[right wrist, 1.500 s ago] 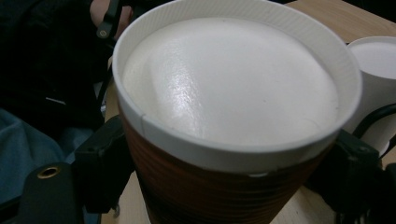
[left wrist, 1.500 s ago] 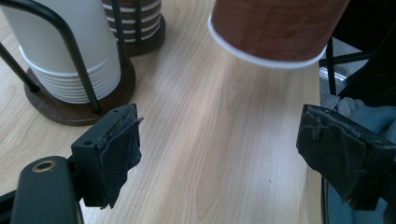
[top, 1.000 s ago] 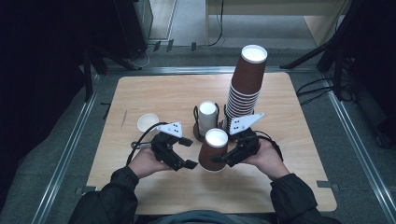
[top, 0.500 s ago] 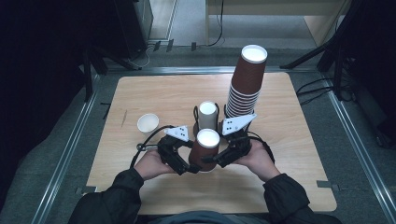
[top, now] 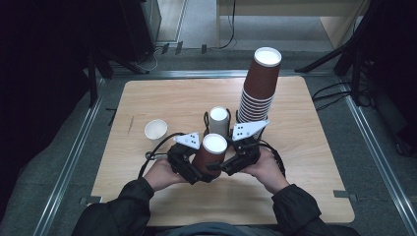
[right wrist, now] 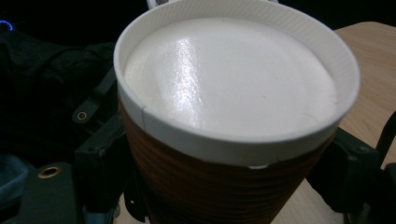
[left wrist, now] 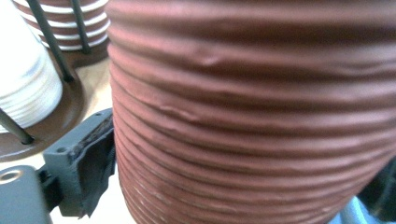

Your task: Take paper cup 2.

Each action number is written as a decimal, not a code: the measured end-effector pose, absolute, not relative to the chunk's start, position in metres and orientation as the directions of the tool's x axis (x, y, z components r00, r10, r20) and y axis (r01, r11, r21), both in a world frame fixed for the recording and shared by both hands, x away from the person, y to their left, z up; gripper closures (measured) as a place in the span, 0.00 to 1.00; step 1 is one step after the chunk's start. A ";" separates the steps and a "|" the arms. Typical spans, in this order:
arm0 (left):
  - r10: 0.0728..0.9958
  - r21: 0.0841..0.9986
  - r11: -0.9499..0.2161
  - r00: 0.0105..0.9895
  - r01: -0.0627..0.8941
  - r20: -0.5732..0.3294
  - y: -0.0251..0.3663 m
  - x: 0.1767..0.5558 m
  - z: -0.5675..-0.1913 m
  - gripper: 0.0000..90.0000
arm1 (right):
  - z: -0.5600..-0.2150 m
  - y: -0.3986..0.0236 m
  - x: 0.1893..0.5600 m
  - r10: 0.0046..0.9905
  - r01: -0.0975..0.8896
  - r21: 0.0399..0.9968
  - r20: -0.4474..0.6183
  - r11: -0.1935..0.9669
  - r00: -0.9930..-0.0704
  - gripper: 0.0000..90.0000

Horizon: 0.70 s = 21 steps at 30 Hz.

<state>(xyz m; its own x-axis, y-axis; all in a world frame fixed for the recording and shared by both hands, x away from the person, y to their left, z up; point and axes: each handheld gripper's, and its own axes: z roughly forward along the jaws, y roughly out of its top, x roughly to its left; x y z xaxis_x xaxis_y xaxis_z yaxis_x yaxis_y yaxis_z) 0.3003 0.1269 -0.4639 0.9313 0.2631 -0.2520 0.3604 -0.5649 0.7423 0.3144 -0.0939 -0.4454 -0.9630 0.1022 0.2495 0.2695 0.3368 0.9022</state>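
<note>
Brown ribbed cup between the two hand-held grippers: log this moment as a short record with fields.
held item: brown ribbed cup, upside down, white base on top
left hand-held gripper: at the cup's left side, one jaw against the ribbed wall; its jaws have just been closing a little, with the cup between them
right hand-held gripper: jaws either side of the cup, just under its white base
tall cup stack: upright, behind the right hand
rack of cups: just behind the held cup
small white cup: alone, to the left
surface: wooden table

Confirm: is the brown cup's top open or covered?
Covered: a flat, glossy white surface spans the brown cup inside its rim. Lid or upturned base, cannot tell.
</note>
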 end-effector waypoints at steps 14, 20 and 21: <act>0.244 0.740 -0.586 0.943 0.330 -0.228 0.132 0.301 -0.458 0.13 | -0.442 -0.096 0.313 0.114 0.271 0.896 0.246 0.351 -0.962 0.18; 0.260 0.734 -0.581 0.935 0.351 -0.242 0.143 0.303 -0.453 0.13 | -0.438 -0.104 0.313 0.149 0.280 0.880 0.240 0.383 -0.959 0.15; 0.265 0.734 -0.583 0.935 0.349 -0.235 0.145 0.303 -0.452 0.13 | -0.438 -0.106 0.312 0.157 0.279 0.876 0.235 0.393 -0.959 0.15</act>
<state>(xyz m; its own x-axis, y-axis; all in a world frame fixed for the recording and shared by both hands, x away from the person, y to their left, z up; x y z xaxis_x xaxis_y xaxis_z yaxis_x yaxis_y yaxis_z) 0.3031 0.1450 -0.4522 0.9354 0.2647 -0.2345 0.3489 -0.5825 0.7341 0.3121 -0.1056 -0.4379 -0.9592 0.1574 0.2348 0.2790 0.3930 0.8762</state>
